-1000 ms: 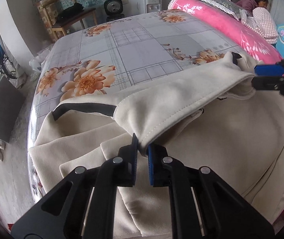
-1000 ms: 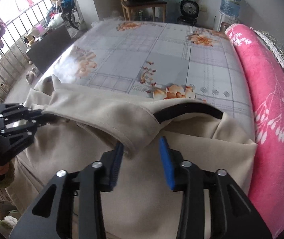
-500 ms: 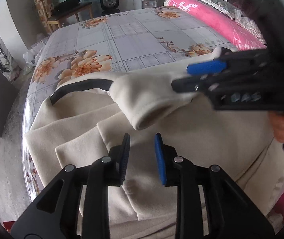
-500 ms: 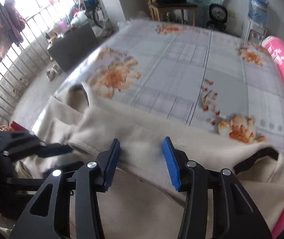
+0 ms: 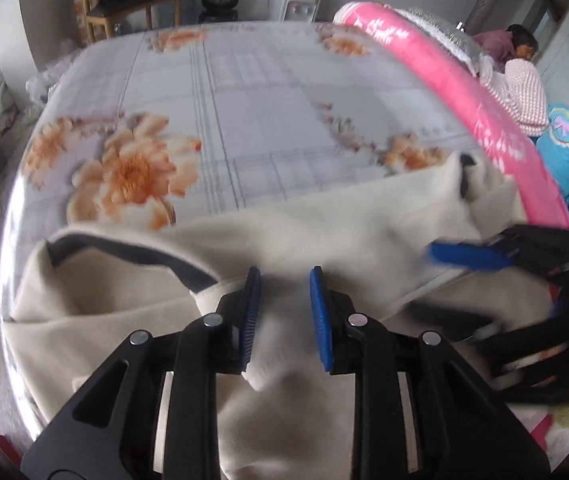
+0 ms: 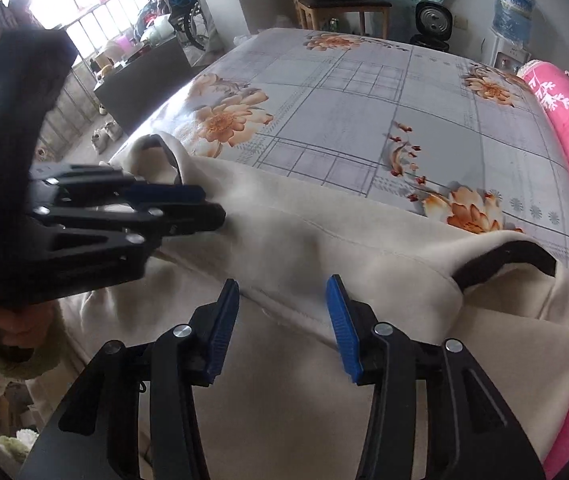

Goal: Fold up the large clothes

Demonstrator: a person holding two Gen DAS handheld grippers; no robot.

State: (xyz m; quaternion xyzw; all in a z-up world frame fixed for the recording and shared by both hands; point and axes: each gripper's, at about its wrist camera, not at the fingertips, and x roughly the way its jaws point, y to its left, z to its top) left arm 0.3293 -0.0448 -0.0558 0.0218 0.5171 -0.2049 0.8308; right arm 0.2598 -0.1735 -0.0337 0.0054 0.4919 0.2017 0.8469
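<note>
A cream coat (image 5: 324,224) with dark lining lies on the near part of the bed, its top layer folded over in a long band (image 6: 324,240). My left gripper (image 5: 286,312) hovers low over the fold's left end with its blue pads apart; cloth shows between them, and nothing is pinched. In the right wrist view the left gripper (image 6: 200,204) lies close over the fold near a dark-lined cuff (image 6: 164,156). My right gripper (image 6: 284,320) stands open just above the folded edge, left of another dark-lined opening (image 6: 512,256). Its blue pad (image 5: 468,257) shows at the right of the left wrist view.
The bed's floral sheet (image 6: 364,92) stretches bare beyond the coat. A pink blanket (image 5: 444,72) runs along the right side, with a person (image 5: 520,44) lying past it. A wooden chair (image 6: 344,4), a fan (image 6: 430,20) and a water dispenser (image 6: 512,4) stand behind the bed.
The left gripper let go of the folded edge and its jaws parted. The fold now lies down on the coat. Both grippers sank closer to the cloth, and the right gripper narrowed a little.
</note>
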